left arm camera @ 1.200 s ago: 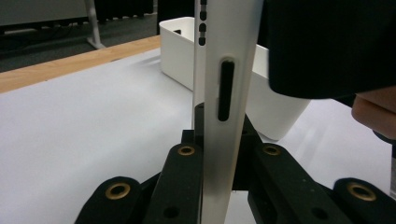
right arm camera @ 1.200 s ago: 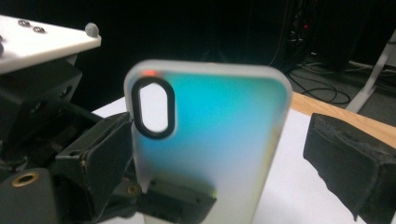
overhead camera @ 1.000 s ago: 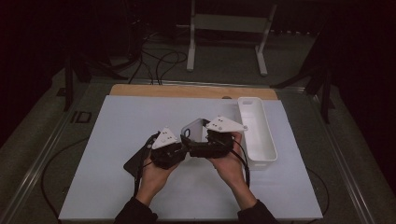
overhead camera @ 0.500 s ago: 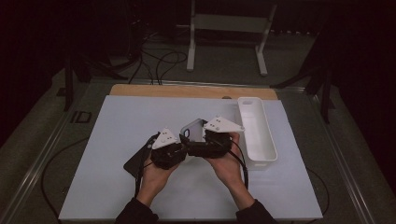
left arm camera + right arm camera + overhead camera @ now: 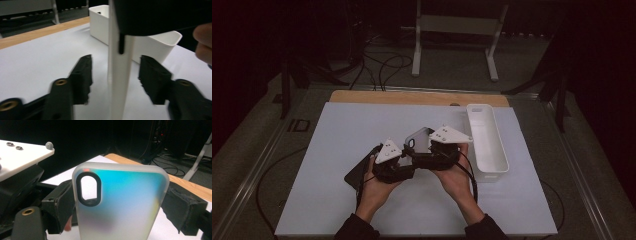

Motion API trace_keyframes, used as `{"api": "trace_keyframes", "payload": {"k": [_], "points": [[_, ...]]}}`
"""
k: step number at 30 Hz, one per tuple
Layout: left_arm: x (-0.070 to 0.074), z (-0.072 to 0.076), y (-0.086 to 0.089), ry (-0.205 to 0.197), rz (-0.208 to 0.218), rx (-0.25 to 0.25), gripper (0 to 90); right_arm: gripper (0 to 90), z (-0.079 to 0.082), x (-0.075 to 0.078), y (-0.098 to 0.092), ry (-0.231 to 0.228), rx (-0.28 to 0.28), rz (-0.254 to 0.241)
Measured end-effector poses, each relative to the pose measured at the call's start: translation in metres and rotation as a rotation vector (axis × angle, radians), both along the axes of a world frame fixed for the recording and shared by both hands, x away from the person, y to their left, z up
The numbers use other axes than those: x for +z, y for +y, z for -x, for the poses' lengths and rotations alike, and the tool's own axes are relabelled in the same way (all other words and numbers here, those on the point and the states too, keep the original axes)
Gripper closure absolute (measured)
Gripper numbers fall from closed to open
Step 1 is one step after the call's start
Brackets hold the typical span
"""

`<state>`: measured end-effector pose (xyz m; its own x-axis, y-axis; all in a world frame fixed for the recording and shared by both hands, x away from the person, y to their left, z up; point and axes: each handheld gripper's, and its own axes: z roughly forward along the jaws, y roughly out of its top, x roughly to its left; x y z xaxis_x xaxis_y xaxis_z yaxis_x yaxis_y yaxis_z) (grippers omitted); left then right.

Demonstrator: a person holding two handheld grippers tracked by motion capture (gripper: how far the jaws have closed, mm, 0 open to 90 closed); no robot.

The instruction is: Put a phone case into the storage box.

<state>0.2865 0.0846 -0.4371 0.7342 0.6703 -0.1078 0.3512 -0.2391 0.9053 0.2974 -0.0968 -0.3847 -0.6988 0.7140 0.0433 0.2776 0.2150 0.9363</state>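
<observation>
A frosted phone case with an oval camera hole stands upright between the two hands above the middle of the white mat. My right gripper is shut on it, one pad pressing each long side. My left gripper faces the case's thin edge. Its jaws have just been opening and now stand apart on either side of that edge without touching it. In the high view the case sits between the left gripper and the right gripper. A dark flat phone lies on the mat under the left hand.
A long white tray stands at the mat's right side, close to the right hand. A wooden strip runs along the far edge. Cables and a metal stand lie on the floor beyond the table.
</observation>
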Motion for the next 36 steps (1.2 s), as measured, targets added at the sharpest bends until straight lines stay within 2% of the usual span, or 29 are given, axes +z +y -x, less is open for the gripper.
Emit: {"api": "trace_keyframes", "payload": {"k": [5, 11, 22, 26, 36], "points": [[0.000, 0.002, 0.006, -0.009, 0.016, 0.026, 29.9, 16.8, 0.000, 0.001, -0.002, -0.002, -0.005, -0.002], [0.001, 0.003, 0.011, -0.011, -0.001, 0.041, 15.4, 16.8, 0.000, 0.001, -0.003, -0.002, -0.016, -0.004], [0.001, 0.006, 0.022, -0.010, 0.005, 0.071, 7.1, 16.8, -0.001, 0.001, -0.004, -0.005, -0.021, 0.004], [0.000, 0.007, 0.026, -0.010, 0.003, 0.056, 3.0, 16.8, -0.001, 0.001, -0.004, -0.004, -0.026, 0.003], [-0.003, 0.010, 0.039, -0.026, -0.007, 0.063, 0.5, 16.8, -0.002, 0.002, -0.008, -0.012, -0.038, 0.004]]}}
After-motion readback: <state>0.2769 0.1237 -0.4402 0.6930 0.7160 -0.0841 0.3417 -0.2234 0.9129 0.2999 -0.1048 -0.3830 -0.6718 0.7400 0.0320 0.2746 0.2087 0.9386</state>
